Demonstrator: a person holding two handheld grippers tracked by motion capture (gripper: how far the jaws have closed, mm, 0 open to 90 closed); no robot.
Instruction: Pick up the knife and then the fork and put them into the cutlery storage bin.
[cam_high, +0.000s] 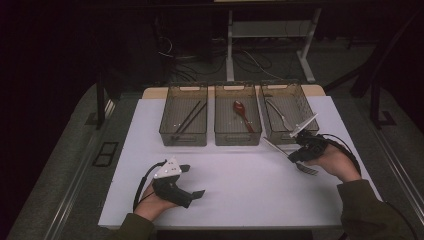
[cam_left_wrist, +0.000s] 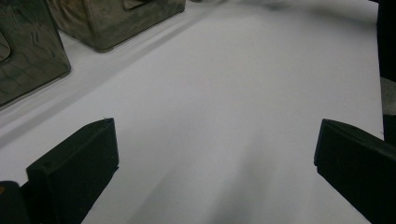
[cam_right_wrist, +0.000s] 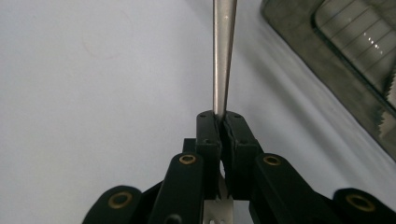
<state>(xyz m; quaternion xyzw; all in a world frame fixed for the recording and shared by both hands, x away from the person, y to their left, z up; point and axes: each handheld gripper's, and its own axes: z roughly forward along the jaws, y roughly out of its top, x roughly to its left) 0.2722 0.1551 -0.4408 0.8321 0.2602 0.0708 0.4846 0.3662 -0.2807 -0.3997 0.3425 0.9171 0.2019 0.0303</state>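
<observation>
My right gripper (cam_high: 294, 155) (cam_right_wrist: 221, 116) is shut on a metal fork (cam_high: 307, 169) (cam_right_wrist: 223, 56), just in front of the right-hand bin (cam_high: 274, 136). The jaws pinch the handle, which runs away from me in the right gripper view. In the high view the tines stick out toward the table's near right and the handle end points up-left. My left gripper (cam_high: 194, 181) (cam_left_wrist: 217, 128) rests on the white mat (cam_high: 245, 190) near the front left. It is open wide, with nothing between its fingers.
Three smoky plastic bins stand in a row at the back of the mat. The left bin (cam_high: 183, 138) holds dark chopsticks (cam_high: 190, 118), the middle bin (cam_high: 237, 140) a red spoon (cam_high: 241, 112), and the right one a pale utensil (cam_high: 279, 114).
</observation>
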